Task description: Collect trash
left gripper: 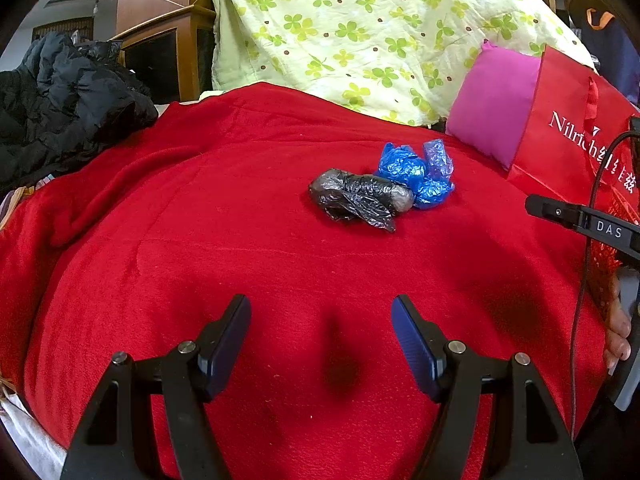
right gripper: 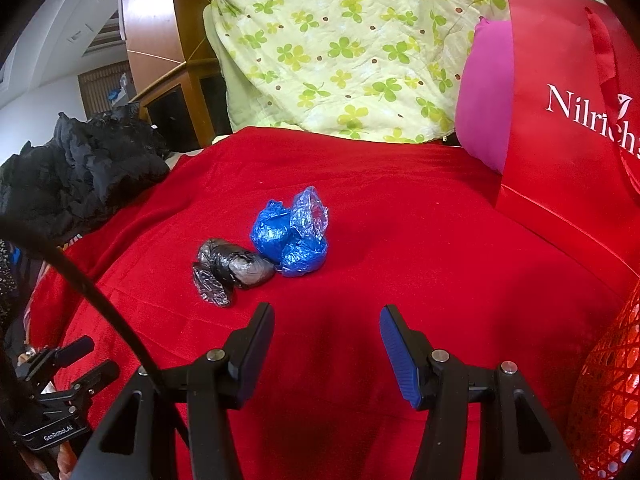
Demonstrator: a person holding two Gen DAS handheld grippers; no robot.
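Note:
A crumpled black plastic bag [left gripper: 362,198] [right gripper: 230,270] and a wad of blue plastic [left gripper: 418,174] [right gripper: 294,234] lie touching on a red blanket [left gripper: 240,220] [right gripper: 400,240]. My left gripper [left gripper: 320,316] is open and empty, hovering above the blanket well short of the trash. My right gripper [right gripper: 326,324] is open and empty, just short and right of the black bag. A red mesh basket [right gripper: 612,392] is at the right edge, also seen behind the right tool [left gripper: 604,264].
A red Nilrich paper bag [left gripper: 568,128] [right gripper: 568,120] stands at the right, with a magenta cushion [left gripper: 492,104] [right gripper: 484,100] behind it. A green clover quilt [left gripper: 360,28] [right gripper: 340,52] is heaped at the back. A black jacket [left gripper: 60,96] [right gripper: 76,168] lies at the left.

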